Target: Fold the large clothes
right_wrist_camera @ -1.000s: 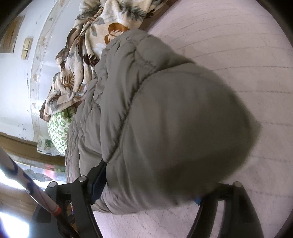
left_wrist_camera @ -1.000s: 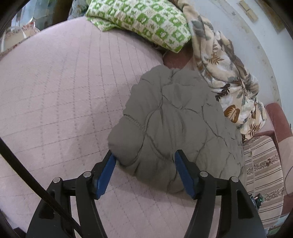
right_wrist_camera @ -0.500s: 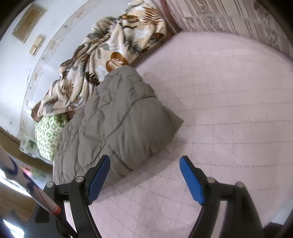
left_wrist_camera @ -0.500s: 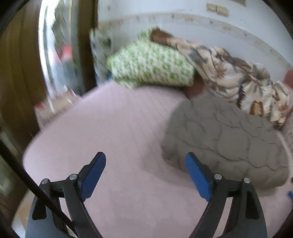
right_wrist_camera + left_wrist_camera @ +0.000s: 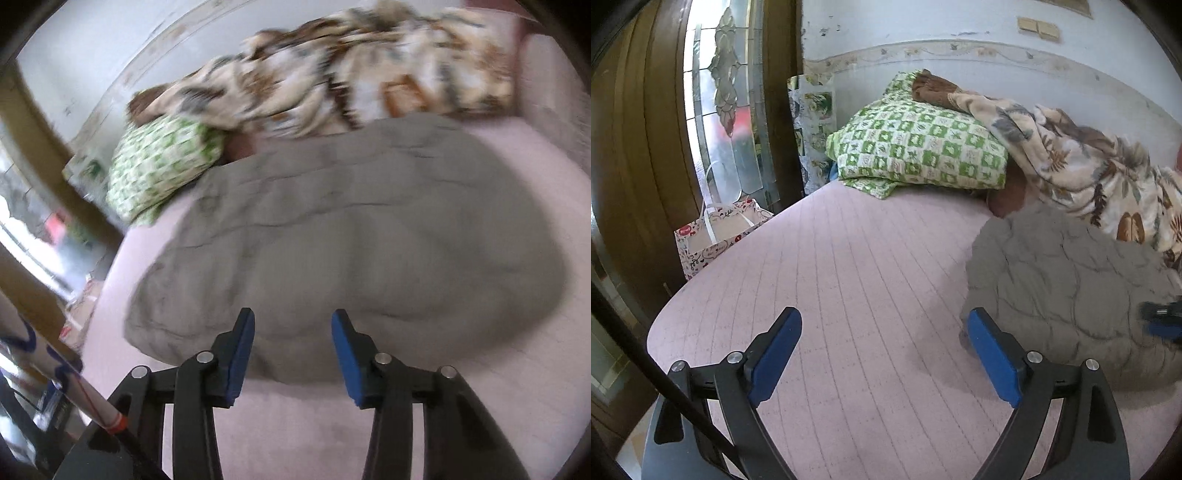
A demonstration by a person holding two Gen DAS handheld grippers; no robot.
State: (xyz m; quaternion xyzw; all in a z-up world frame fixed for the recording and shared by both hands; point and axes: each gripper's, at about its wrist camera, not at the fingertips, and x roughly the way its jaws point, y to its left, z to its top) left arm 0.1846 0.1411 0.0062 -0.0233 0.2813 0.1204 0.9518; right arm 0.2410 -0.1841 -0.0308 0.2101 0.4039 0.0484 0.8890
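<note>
A folded grey quilted jacket (image 5: pixel 1067 291) lies as a puffy bundle on the pink bed cover (image 5: pixel 857 280). In the left wrist view it sits at the right, beside my left gripper (image 5: pixel 882 325), whose jaws are opening wide over bare cover, nothing between them. The right gripper's tip (image 5: pixel 1163 321) shows at the jacket's right edge there. In the blurred right wrist view the jacket (image 5: pixel 351 236) fills the middle, and my right gripper (image 5: pixel 291 328) hovers at its near edge. Its jaws are closing; the pads press on nothing.
A green checked pillow (image 5: pixel 919 147) and a leaf-print blanket (image 5: pixel 1082 166) lie along the wall behind the jacket. A paper gift bag (image 5: pixel 716 236) stands off the bed's left edge by a wooden door with glass (image 5: pixel 727 92). Pink cover stretches left of the jacket.
Both grippers let go of the jacket and drew back from it. The left one swung left and widened. The right one rolled, pulled away and narrowed its jaws.
</note>
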